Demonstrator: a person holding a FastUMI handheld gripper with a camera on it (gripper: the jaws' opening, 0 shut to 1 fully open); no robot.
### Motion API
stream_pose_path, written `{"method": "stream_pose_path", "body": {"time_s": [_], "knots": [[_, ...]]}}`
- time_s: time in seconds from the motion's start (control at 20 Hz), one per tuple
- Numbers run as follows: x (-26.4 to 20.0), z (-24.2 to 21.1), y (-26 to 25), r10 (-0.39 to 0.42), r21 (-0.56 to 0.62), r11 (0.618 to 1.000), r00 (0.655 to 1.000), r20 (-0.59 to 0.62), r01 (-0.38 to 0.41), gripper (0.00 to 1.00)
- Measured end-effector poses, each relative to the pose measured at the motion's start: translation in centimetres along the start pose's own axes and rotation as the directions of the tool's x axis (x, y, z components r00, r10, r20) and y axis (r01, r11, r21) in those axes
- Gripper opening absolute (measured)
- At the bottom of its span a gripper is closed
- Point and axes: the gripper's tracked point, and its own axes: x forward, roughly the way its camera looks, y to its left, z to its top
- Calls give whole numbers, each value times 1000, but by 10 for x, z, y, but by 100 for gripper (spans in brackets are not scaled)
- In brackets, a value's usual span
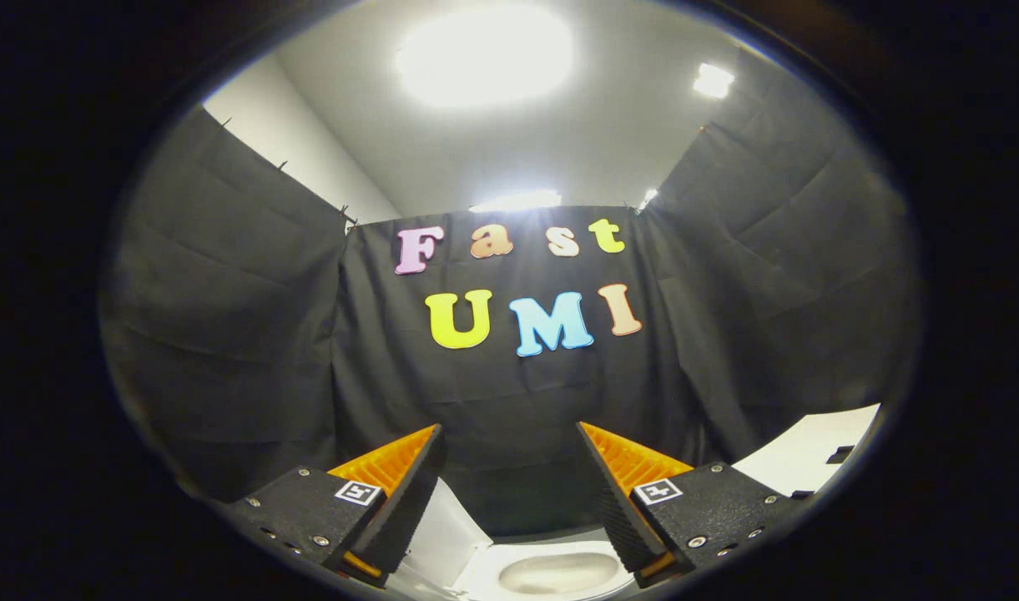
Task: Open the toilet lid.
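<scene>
My gripper (509, 430) is open, its two fingers wide apart with nothing between them, and it points at the black cloth wall. Low down between the fingers lies the white toilet (559, 574), with its oval bowl opening in sight. A white slanted panel (442, 526) rises from the bowl's left side, right against the inner edge of the left finger; it looks like the lid standing up, but I cannot tell for sure. The fingers touch neither the bowl nor the panel.
Black cloth walls close the booth ahead and on both sides. A white board (809, 455) with a small black mark lies past the right finger. Bright ceiling lights (484, 54) shine overhead.
</scene>
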Motion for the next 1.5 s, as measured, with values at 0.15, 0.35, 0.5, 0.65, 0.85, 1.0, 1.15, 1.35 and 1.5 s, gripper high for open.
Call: {"method": "stream_pose_path", "body": {"time_s": [0.15,0.35,0.5,0.65,0.85,1.0,1.15,1.35,1.5], "knots": [[-10,3,-43,-70,-53,996,997,-18,69,94],[-24,11,-66,-84,-95,992,996,-6,83,93],[-32,3,-94,-123,-147,982,992,-26,118,93],[-34,-1,-92,-115,-168,980,993,-42,106,94],[-29,-15,-76,-62,-164,985,994,-86,47,94],[-24,-10,-58,-25,-155,988,996,-85,12,94],[-21,3,-29,25,-134,990,998,-52,-32,94],[-15,-14,-10,57,-148,986,993,-103,-72,93],[-14,-30,-17,32,-182,981,986,-161,-61,94]]}}
